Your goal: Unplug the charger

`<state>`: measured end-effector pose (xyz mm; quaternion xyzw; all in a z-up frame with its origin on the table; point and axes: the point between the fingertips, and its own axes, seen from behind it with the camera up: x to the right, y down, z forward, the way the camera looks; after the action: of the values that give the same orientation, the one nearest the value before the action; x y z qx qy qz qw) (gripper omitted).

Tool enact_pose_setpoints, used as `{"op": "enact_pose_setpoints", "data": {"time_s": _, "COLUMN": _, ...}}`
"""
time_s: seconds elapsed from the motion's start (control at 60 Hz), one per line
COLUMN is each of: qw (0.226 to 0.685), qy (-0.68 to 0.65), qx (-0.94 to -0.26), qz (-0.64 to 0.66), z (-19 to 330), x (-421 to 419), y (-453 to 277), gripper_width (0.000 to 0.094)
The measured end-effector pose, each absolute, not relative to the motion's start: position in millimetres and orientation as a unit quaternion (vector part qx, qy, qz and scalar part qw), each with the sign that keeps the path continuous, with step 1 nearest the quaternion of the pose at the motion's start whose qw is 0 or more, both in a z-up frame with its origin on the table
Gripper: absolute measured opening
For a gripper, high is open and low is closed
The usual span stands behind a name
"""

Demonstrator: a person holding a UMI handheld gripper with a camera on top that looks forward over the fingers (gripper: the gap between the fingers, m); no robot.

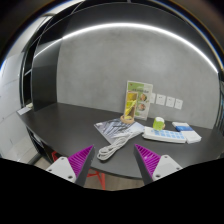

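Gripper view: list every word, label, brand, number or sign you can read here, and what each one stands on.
No text can be read.
Upright card at the back of the dark table: printed, too small to read.
Flat packet beside the white cable: markings blurred.
White power strip: no legible label.
Wall sockets: no legible marks.
The fingers stand open, short of the cable.
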<state>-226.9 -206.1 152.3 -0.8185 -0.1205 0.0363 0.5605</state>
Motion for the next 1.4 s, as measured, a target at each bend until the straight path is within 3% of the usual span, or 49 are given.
{"op": "enact_pose_setpoints", "data": {"time_s": 0.333, "qw": 0.559, "qy": -0.047, "qx": -0.828, "qz": 0.002, "z": 126.9, "x": -128.7, "y": -102.6, "gripper_width": 0.0798}}
{"op": "enact_pose_setpoints", "data": {"time_s": 0.617, "qw": 0.584, "qy": -0.009, "qx": -0.811, "qz": -0.027, "z": 100.1, "x": -20.2, "y": 60.8, "gripper_width": 0.0787}}
{"op": "enact_pose_setpoints", "data": {"time_s": 0.9, "qw": 0.579, "qy": -0.050, "qx": -0.814, "qz": -0.008, "z": 66.2, "x": -10.2, "y": 176.7, "gripper_width": 0.0746}}
{"op": "enact_pose_setpoints", "data": {"time_s": 0.95, "qw": 0.576, "qy": -0.049, "qx": -0.815, "qz": -0.015, "z": 61.6, "x": -6.7, "y": 182.8, "gripper_width": 0.0515}}
{"op": "enact_pose_setpoints", "data": {"time_s": 1.183, "qw": 0.603, "qy": -0.034, "qx": -0.797, "qz": 0.005, "z": 65.8, "x": -8.5, "y": 184.5, "gripper_width": 0.0347}}
{"op": "enact_pose_setpoints", "data": {"time_s": 1.317, "qw": 0.591, "qy": -0.041, "qx": -0.806, "qz": -0.005, "z": 67.9, "x": -10.4, "y": 185.0, "gripper_width": 0.0328}}
{"op": "enact_pose_setpoints", "data": {"time_s": 1.35, "qw": 0.606, "qy": -0.035, "qx": -0.795, "qz": -0.001, "z": 84.4, "x": -10.0, "y": 183.6, "gripper_width": 0.0330}}
{"op": "enact_pose_setpoints", "data": {"time_s": 1.4, "qw": 0.655, "qy": -0.031, "qx": -0.754, "qz": -0.028, "z": 137.9, "x": 2.3, "y": 181.5, "gripper_width": 0.0329}}
